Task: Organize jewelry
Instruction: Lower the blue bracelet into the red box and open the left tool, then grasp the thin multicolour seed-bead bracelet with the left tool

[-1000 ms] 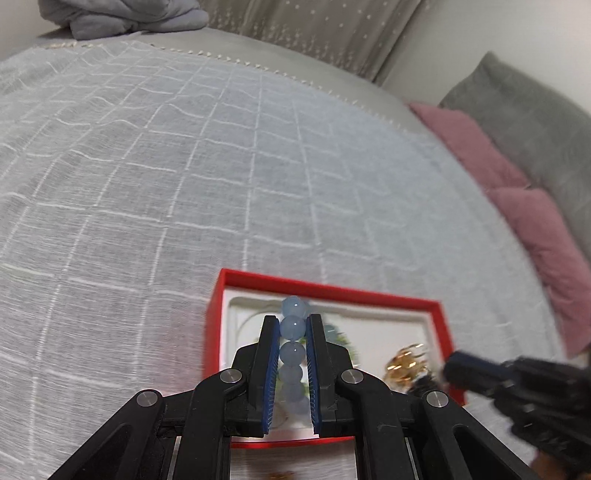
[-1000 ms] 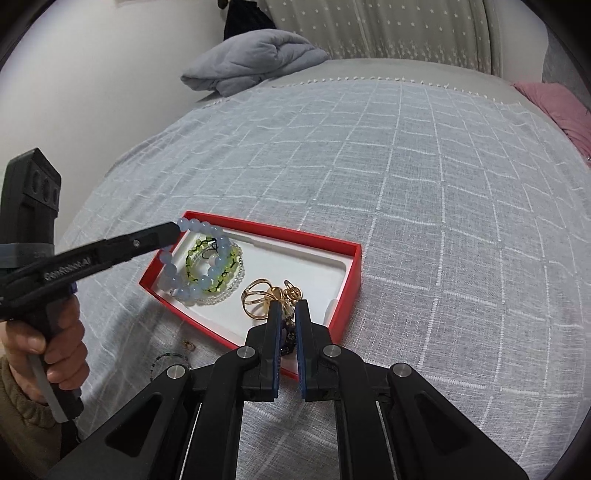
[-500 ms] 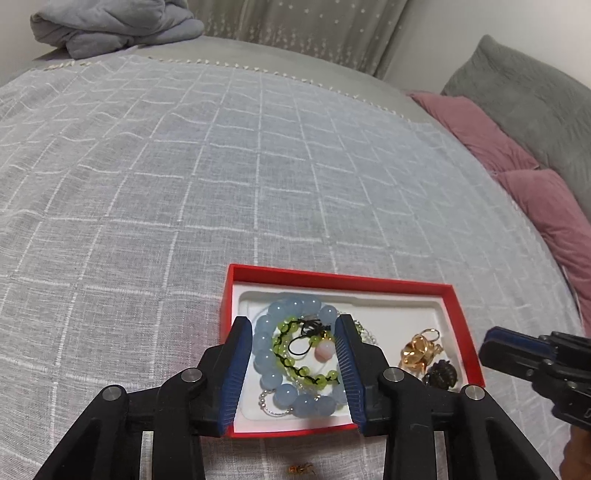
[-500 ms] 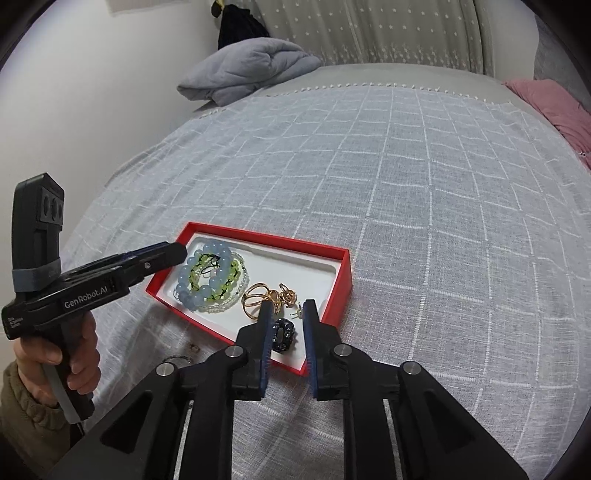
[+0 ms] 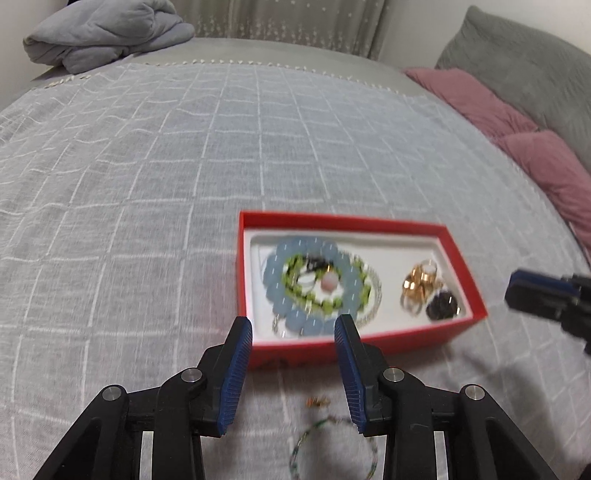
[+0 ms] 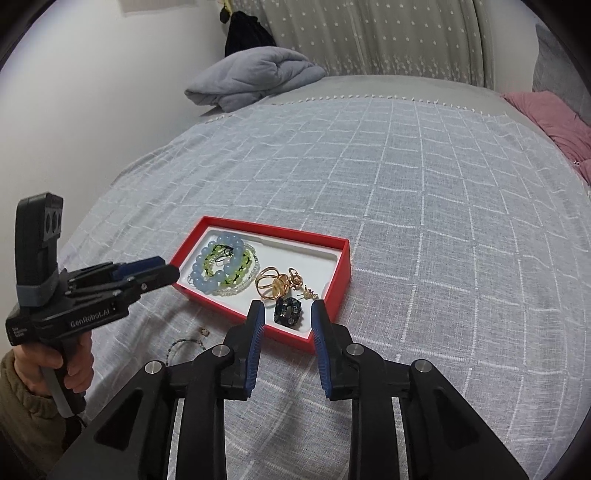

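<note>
A red jewelry box (image 5: 343, 221) (image 6: 341, 273) with a white lining sits on the bed. In it lie a pale blue bead bracelet (image 5: 275, 280) (image 6: 207, 282), a green bead bracelet (image 5: 364, 291) (image 6: 242, 271), gold rings (image 5: 419, 282) (image 6: 271, 286) and a dark ring (image 5: 443, 306) (image 6: 288, 312). My left gripper (image 5: 293, 328) (image 6: 162, 271) is open and empty, just short of the box's near wall. My right gripper (image 6: 286, 314) (image 5: 517, 291) is open and empty near the dark ring. A thin beaded bracelet (image 5: 295, 448) (image 6: 177, 343) and a small gold earring (image 5: 317, 401) (image 6: 204, 331) lie on the bedspread outside the box.
The grey checked bedspread (image 6: 424, 184) covers the bed. A folded grey blanket (image 5: 107, 33) (image 6: 255, 74) lies at the far edge. Pink cushions (image 5: 517, 140) (image 6: 554, 118) and a grey pillow (image 5: 524, 66) line the right side.
My left gripper let go of the blue bead bracelet into the box, opened and drew back. My right gripper let go of the dark ring in the box, opened and pulled back.
</note>
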`<state>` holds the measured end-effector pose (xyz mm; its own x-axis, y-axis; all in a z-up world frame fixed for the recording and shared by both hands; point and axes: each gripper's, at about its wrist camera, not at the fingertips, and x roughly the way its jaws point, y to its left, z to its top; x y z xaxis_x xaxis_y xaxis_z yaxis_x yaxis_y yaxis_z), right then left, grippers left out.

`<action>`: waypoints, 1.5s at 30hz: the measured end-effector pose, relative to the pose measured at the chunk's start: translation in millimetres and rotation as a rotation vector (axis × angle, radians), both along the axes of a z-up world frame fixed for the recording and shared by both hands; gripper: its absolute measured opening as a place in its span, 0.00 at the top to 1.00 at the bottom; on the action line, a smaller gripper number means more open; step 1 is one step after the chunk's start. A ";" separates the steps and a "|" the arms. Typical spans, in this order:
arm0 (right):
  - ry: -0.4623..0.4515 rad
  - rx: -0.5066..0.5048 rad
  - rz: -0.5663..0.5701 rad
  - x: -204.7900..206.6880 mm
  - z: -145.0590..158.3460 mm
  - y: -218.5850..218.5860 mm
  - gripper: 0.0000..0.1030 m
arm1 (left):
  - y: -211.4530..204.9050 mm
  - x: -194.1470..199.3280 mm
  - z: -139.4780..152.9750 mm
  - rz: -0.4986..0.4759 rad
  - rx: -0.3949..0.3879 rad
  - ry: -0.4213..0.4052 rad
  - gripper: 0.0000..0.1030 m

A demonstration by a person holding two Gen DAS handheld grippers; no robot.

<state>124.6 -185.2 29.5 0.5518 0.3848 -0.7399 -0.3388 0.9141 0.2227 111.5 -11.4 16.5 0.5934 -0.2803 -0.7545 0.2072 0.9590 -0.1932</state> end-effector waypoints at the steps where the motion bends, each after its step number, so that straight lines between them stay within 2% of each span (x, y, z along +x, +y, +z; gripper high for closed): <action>1: 0.001 0.001 0.000 -0.8 0.3 -0.3 0.73 | 0.1 -2.7 -1.1 -0.002 0.004 0.004 0.62; 4: 0.003 -0.003 0.003 -3.8 -0.9 0.4 0.73 | 0.2 -8.7 -4.8 -0.012 0.007 0.026 0.62; 10: 0.006 -0.012 0.019 -11.4 -3.9 6.5 0.73 | -2.5 -20.3 -12.4 -0.027 0.084 0.037 0.62; 14: 0.001 -0.020 0.052 -19.4 -4.8 17.1 0.73 | -0.3 -25.8 -14.5 -0.036 0.098 0.042 0.62; 19: 0.024 -0.021 0.116 -27.3 -14.5 36.2 0.73 | -5.0 -28.5 -34.2 -0.071 0.120 0.125 0.62; 27: 0.052 -0.057 0.155 -27.5 -34.9 53.7 0.73 | -15.1 -35.5 -48.1 -0.104 0.145 0.176 0.66; 30: 0.074 -0.048 0.157 -24.8 -40.4 55.3 0.73 | -21.5 -40.1 -52.0 -0.124 0.170 0.179 0.69; 36: 0.085 -0.055 0.159 -23.2 -45.6 59.3 0.73 | -23.0 -43.3 -51.9 -0.119 0.178 0.181 0.82; 38: 0.086 -0.055 0.159 -22.8 -45.9 59.3 0.73 | -22.6 -43.0 -51.6 -0.114 0.175 0.182 0.91; 40: 0.086 -0.055 0.159 -22.9 -46.0 59.5 0.73 | -22.8 -42.5 -51.7 -0.105 0.182 0.180 0.96; 45: 0.092 -0.058 0.169 -23.4 -50.1 63.9 0.73 | -16.4 -40.8 -50.4 -0.093 0.178 0.175 1.00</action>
<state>101.2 -121.2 -20.6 0.4124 0.4212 -0.8078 -0.4693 0.8582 0.2079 70.7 -27.7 -33.9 0.4270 -0.1816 -0.8858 0.2747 0.9594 -0.0643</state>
